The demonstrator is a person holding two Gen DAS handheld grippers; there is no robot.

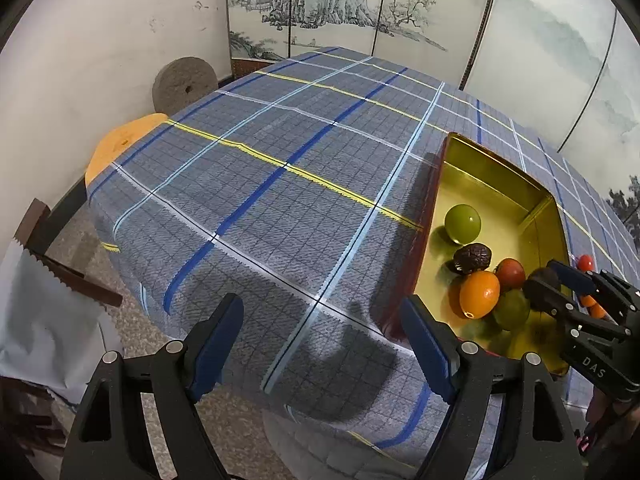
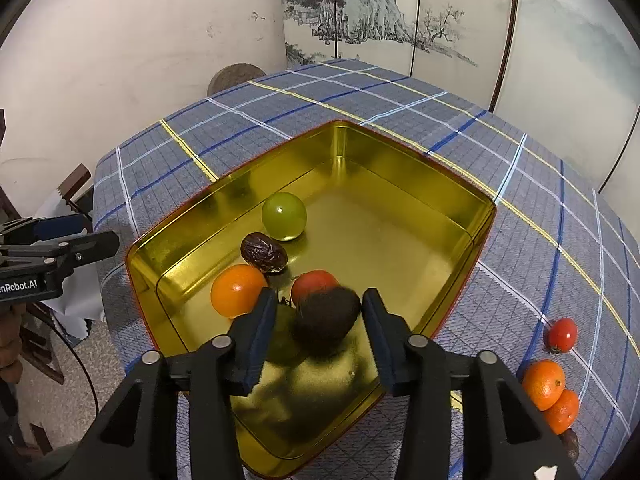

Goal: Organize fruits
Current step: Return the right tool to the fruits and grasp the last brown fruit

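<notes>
A: Where is the right gripper?

B: Over the near end of the gold tin, fingers spread. A dark brown fruit sits blurred between them. The right finger looks to be against it; the left one stands off, so I cannot tell if it is held.

A: What else is in the tin?

B: Just behind that fruit, a red tomato. To its left an orange, and under the left finger a green fruit, mostly hidden. Farther back lie a wrinkled date and a green ball-like fruit, close together.

A: And the left gripper?

B: Spread wide, nothing between its fingers, hovering over the checked tablecloth at the near edge, left of the tin.

A: Any fruit outside the tin?

B: Yes, on the cloth to the right: a small tomato, two oranges touching each other, and something dark at the edge of view.

A: Beyond the table?

B: A painted folding screen and a white wall.
</notes>
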